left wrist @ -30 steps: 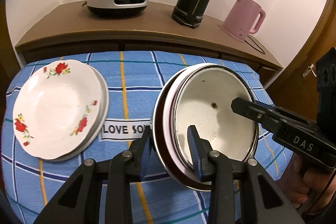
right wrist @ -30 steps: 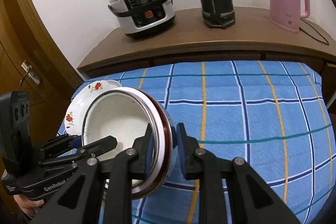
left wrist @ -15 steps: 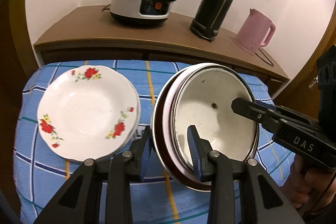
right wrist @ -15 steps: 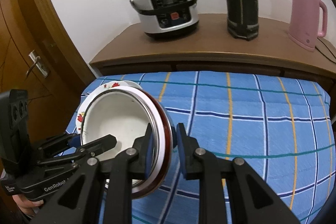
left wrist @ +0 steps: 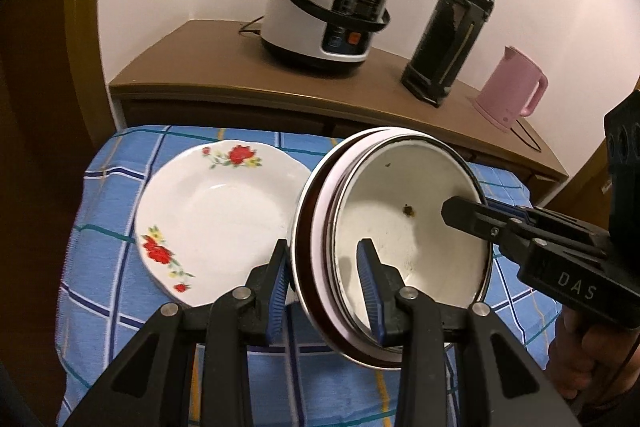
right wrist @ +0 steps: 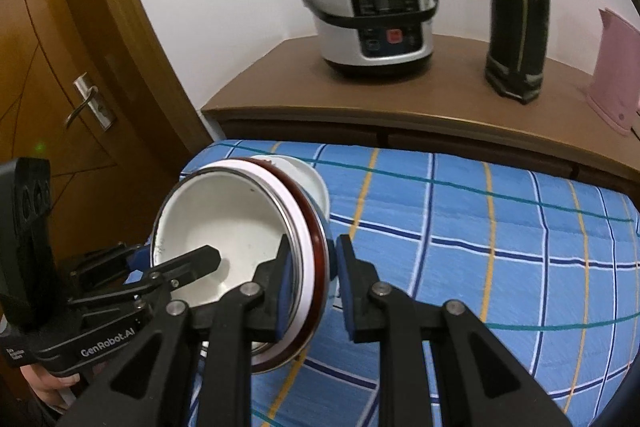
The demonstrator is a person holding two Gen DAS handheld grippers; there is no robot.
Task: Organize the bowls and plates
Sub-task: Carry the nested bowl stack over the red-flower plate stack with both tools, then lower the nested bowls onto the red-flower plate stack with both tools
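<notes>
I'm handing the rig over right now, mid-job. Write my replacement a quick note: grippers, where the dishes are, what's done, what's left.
Left gripper: jaws clamped on the near rim of the stack of nested enamel bowls, white inside, dark red rim.
Right gripper: jaws clamped on the opposite rim of that stack.
Stack: held tilted above the blue checked tablecloth, beside the white floral plates at the cloth's left end.
Done: bowls nested, lifted.
Left: set the stack down, probably on or beside the plates; release both.

Warm dim indoor light, heavy fisheye bending, dark vignetted corners, slight blur
</notes>
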